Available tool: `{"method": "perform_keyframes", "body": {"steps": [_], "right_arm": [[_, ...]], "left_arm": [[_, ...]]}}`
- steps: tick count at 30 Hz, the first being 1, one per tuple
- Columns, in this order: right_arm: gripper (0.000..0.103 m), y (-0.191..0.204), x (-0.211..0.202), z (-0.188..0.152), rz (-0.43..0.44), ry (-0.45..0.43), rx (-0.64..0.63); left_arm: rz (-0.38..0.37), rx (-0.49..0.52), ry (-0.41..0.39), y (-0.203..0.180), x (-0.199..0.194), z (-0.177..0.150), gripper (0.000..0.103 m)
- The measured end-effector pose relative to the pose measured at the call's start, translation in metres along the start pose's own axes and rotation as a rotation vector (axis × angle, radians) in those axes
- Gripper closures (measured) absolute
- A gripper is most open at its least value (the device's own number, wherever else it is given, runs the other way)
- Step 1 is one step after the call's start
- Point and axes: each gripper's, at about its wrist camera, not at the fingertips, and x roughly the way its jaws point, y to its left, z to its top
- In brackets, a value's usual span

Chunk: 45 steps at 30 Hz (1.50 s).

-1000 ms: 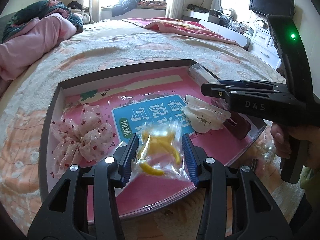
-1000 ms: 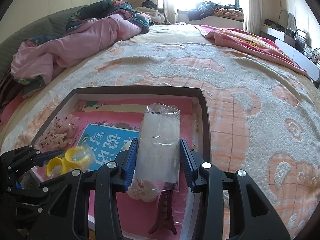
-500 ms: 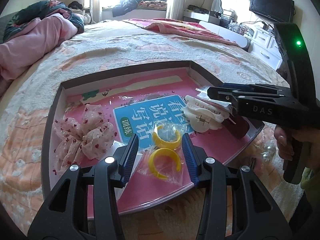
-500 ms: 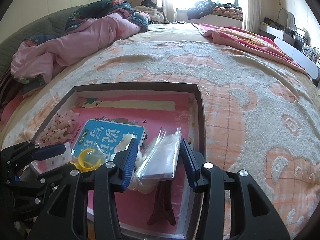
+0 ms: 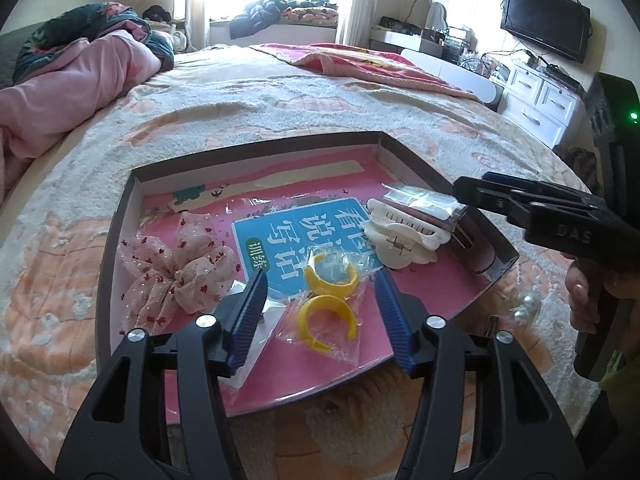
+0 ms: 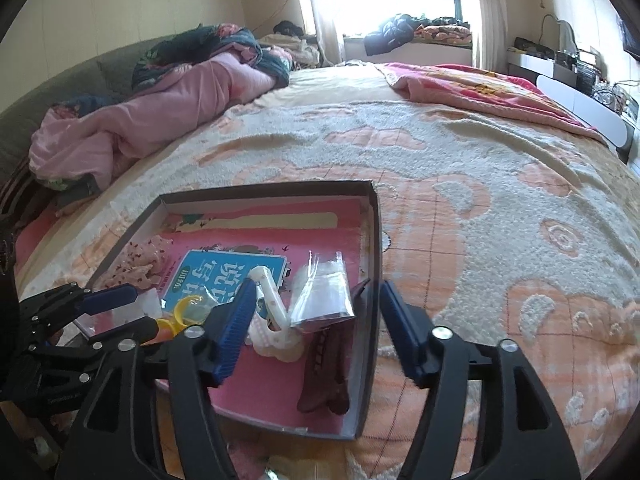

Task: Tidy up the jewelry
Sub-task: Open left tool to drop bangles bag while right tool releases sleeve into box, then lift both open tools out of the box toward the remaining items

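A shallow pink-lined box [image 5: 120, 216] lies on the bed. In it are a clear bag with two yellow rings [image 5: 329, 309], a pink scrunchie [image 5: 176, 270], a white hair claw [image 5: 400, 236], a dark red clip [image 6: 326, 376] and a small clear bag [image 6: 324, 292] resting on the claw. My left gripper [image 5: 320, 312] is open, its jaws either side of the ring bag. My right gripper [image 6: 314, 328] is open and empty just behind the clear bag; it also shows in the left wrist view [image 5: 532, 208].
The box [image 6: 370, 240] sits on a cream and peach blanket [image 6: 460, 200]. A pink quilt [image 5: 60, 88] is heaped at the left. A white dresser [image 5: 540, 100] and a TV [image 5: 546, 22] stand at the right. Pearl beads [image 5: 524, 308] lie outside the box's right corner.
Both grippers opened. The ring bag dropped from the left one into the box. The clear bag dropped from the right one onto the white claw, and both grippers drew back.
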Motion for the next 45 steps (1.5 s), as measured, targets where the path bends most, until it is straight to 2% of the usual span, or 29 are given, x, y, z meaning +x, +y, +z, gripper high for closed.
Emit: {"method": "perform_keyframes", "body": {"steps": [5, 9, 13, 26, 34, 45], "right_arm": [[0.027, -0.002, -0.017, -0.003, -0.006, -0.042, 0.018], [0.021, -0.003, -0.03, -0.005, -0.007, -0.068, 0.023], [0.018, 0.0, -0.042, -0.008, -0.012, -0.087, 0.018], [0.015, 0.012, -0.078, -0.023, 0.004, -0.141, 0.004], [0.015, 0.017, -0.097, -0.035, 0.022, -0.16, 0.005], [0.015, 0.02, -0.113, -0.057, 0.002, -0.162, -0.022]], "left_arm": [[0.008, -0.01, -0.007, -0.001, -0.007, -0.002, 0.041], [0.023, -0.012, -0.03, -0.003, -0.016, -0.003, 0.024], [0.045, -0.023, -0.043, -0.003, -0.024, -0.004, 0.013], [0.093, -0.051, -0.119, -0.005, -0.058, -0.011, 0.012], [0.105, -0.043, -0.135, -0.01, -0.076, -0.025, 0.012], [0.128, -0.037, -0.172, -0.015, -0.093, -0.036, 0.012]]}}
